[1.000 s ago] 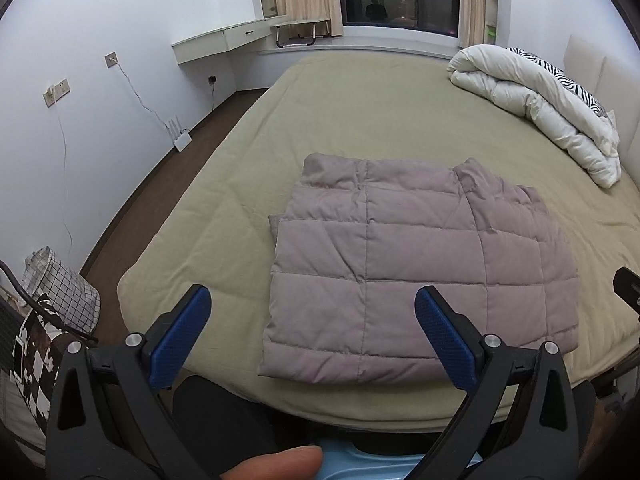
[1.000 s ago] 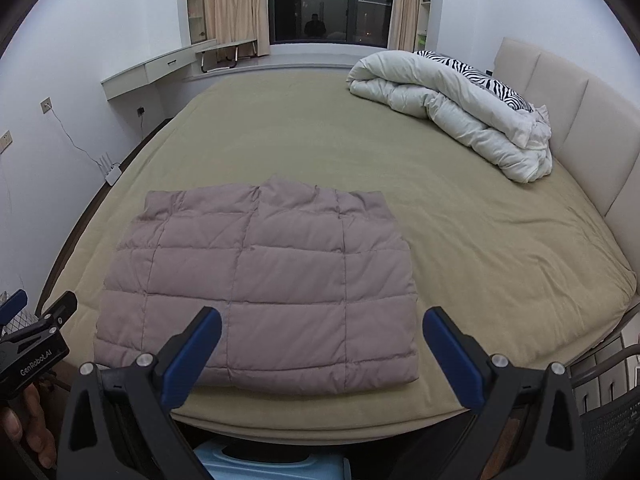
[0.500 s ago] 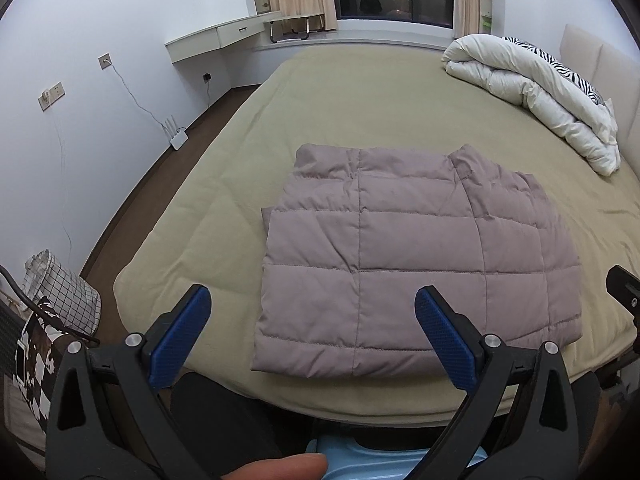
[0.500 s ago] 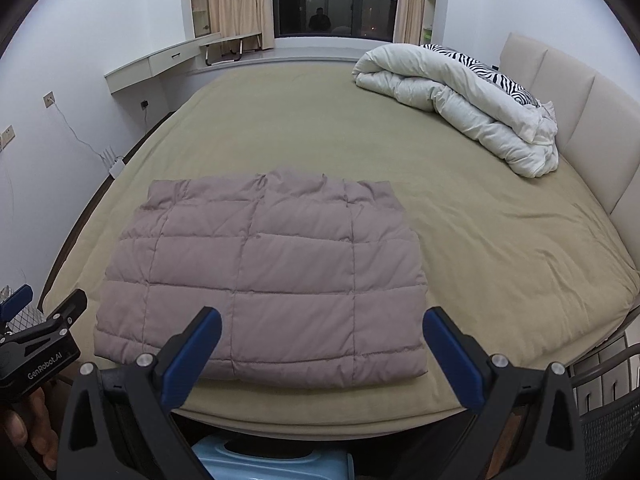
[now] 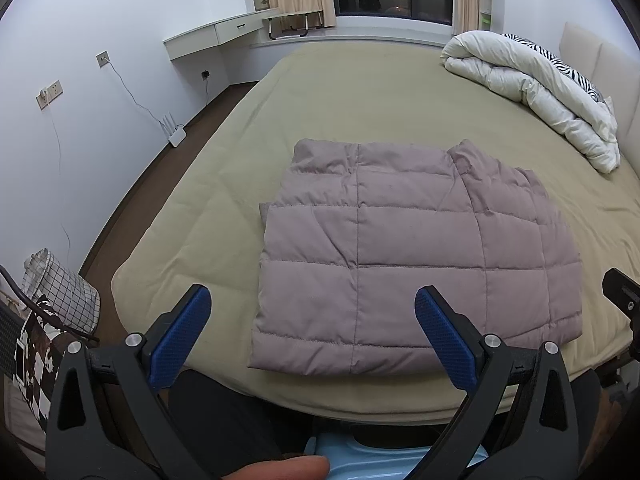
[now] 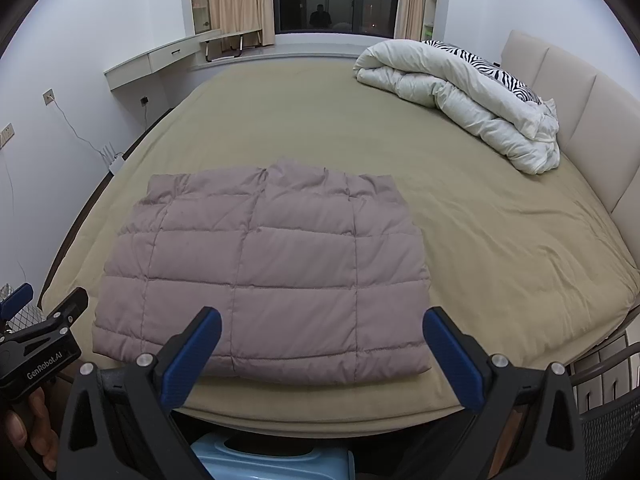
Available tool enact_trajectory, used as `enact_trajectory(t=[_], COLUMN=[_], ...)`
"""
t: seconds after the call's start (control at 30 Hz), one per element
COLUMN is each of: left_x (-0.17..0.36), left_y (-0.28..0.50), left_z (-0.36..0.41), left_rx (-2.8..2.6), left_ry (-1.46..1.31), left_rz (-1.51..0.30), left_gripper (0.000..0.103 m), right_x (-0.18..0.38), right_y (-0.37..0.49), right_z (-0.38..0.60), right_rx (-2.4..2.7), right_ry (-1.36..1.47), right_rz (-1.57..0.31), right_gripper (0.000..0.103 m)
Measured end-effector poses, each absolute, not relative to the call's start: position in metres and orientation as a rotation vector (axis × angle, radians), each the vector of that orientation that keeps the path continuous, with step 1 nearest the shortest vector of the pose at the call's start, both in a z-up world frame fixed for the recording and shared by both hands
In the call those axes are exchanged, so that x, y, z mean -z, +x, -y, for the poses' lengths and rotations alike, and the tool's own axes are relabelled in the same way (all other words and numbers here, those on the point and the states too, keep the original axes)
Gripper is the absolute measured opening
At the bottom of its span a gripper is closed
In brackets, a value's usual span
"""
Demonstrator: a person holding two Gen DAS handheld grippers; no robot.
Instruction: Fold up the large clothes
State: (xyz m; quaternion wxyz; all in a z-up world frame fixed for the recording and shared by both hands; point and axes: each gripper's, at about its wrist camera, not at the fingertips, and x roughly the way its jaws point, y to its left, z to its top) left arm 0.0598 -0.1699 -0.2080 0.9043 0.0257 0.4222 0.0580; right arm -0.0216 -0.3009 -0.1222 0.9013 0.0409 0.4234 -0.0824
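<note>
A mauve quilted down jacket lies folded into a flat rectangle near the front edge of the bed. My left gripper hovers open above the bed's front edge, over the jacket's near left part, with nothing between its blue pads. Over the jacket's near right part my right gripper also stands open and empty. Neither gripper touches the jacket. The left gripper's body, held by a hand, shows at the left edge of the right wrist view.
The bed carries an olive cover, with a rolled white duvet at the far right by the padded headboard. A checked basket stands on the floor at the left. A light blue stool sits below the bed edge.
Both grippers have tilted down and pulled back slightly, so the jacket sits lower in both views. The jacket has not moved, and both grippers stayed open.
</note>
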Motion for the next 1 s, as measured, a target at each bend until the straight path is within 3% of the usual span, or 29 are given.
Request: enact_trajectory(t=[1.0], left_x=[0.2143], left_y=[0.0659], left_z=[0.1696], left_rx=[-0.106], left_ry=[0.069], left_rz=[-0.895], left_gripper=[0.103], right_x=[0.1317], right_y=[-0.0202], right_z=[0.3044], right_rx=[0.164], right_ry=[0.084], right_rz=[-0.893], right_gripper=[0.103])
